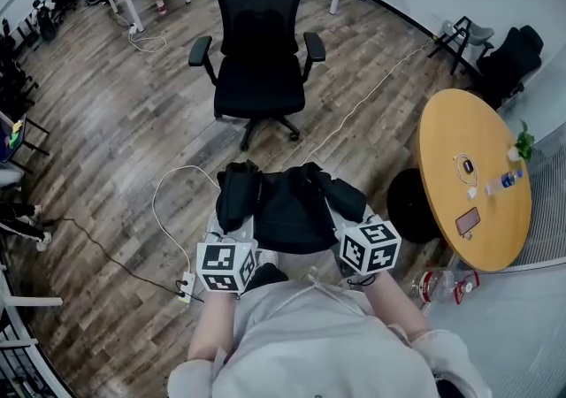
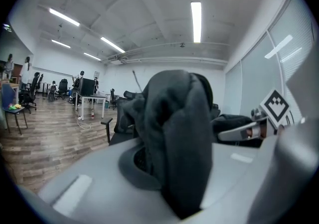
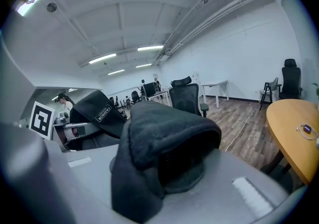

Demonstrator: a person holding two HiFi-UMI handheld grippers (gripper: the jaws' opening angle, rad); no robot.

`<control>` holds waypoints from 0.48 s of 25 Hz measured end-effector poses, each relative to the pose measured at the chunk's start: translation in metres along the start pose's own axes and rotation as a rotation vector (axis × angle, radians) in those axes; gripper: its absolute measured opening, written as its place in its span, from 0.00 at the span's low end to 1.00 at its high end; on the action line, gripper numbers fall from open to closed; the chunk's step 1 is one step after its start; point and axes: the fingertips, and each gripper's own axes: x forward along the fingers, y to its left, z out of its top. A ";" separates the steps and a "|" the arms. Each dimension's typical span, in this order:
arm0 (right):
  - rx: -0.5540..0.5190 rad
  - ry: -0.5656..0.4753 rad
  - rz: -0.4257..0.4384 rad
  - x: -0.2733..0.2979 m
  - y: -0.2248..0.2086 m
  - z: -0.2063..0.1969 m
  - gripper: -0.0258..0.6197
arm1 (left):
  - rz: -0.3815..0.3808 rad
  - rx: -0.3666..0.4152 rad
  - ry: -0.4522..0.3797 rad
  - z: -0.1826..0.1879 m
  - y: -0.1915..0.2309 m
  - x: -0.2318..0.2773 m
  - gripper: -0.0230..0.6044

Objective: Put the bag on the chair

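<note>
Pinching the bag (image 1: 283, 210), left gripper (image 2: 173, 178) and right gripper (image 3: 149, 180) fingers (image 3: 244, 195) hold it.

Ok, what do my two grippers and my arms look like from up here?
The left gripper and right gripper match: broad, flat pale grey jaws, each carrying a white cube printed with black square markers. The gripper views show a small white rectangular patch on the jaws. The person wears a pale top whose sleeves leave the forearms bare.

Matt cloth bag (image 1: 287, 210) (wood-grain floor (image 1: 115, 122))
</note>
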 end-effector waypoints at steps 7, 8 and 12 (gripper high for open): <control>0.033 -0.013 0.004 0.087 0.009 0.051 0.09 | -0.010 0.019 0.009 0.039 0.074 0.057 0.07; 0.037 -0.012 0.007 0.097 0.010 0.057 0.09 | -0.007 0.020 0.011 0.044 0.083 0.064 0.07; 0.043 0.003 0.024 0.132 0.008 0.074 0.09 | 0.011 0.017 0.022 0.054 0.108 0.088 0.07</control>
